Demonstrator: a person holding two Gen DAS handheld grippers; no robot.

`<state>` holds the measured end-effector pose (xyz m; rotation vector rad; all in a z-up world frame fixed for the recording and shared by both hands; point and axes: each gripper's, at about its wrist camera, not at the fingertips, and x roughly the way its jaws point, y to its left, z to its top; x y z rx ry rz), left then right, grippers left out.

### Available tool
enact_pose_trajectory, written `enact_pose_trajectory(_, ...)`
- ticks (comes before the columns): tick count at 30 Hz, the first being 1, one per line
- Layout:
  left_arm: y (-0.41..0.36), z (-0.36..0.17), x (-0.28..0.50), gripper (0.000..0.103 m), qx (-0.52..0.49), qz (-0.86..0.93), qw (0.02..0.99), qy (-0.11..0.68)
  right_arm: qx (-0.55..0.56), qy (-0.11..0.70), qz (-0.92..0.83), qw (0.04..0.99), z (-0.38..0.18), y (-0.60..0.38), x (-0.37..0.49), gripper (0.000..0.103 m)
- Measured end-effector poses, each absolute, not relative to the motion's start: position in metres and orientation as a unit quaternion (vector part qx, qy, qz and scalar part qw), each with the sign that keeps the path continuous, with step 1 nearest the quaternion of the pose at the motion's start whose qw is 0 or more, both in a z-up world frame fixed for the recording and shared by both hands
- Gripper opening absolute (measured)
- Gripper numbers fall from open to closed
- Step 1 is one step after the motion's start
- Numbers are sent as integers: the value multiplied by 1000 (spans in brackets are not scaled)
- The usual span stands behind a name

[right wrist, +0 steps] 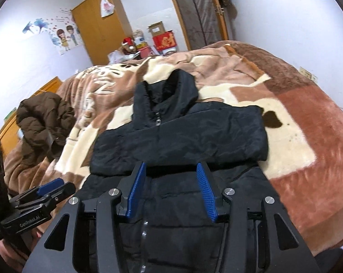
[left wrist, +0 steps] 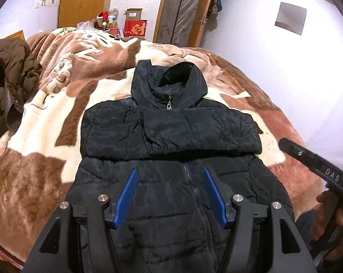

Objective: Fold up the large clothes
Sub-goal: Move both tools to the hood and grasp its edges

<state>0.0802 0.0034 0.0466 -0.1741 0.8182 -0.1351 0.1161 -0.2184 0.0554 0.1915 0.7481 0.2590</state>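
A black puffer jacket (left wrist: 169,134) lies face up on the bed, zipped, hood (left wrist: 171,79) at the far end, both sleeves folded across the chest. It also shows in the right wrist view (right wrist: 182,132). My left gripper (left wrist: 170,177) is open and empty, hovering above the jacket's lower front. My right gripper (right wrist: 171,170) is open and empty, also above the lower front, just below the folded sleeves. The right gripper's body shows at the right edge of the left wrist view (left wrist: 317,168); the left gripper shows at the lower left of the right wrist view (right wrist: 53,188).
A brown and cream fleece blanket (left wrist: 64,104) covers the bed. A brown puffer coat (right wrist: 44,118) lies bunched at the bed's left side. Beyond the bed are a wooden wardrobe (right wrist: 100,22), red boxes (left wrist: 135,28) and a door (left wrist: 182,9).
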Motion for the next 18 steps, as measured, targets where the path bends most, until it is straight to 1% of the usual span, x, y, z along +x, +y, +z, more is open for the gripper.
enact_pose_trajectory(9, 15, 41, 71, 63, -103, -56, 905, 408, 70, 364, 138, 918, 49, -208, 112, 48)
enact_pose_trajectory(18, 26, 40, 100, 63, -109, -46, 905, 410, 67, 378, 141, 913, 44, -211, 139, 48)
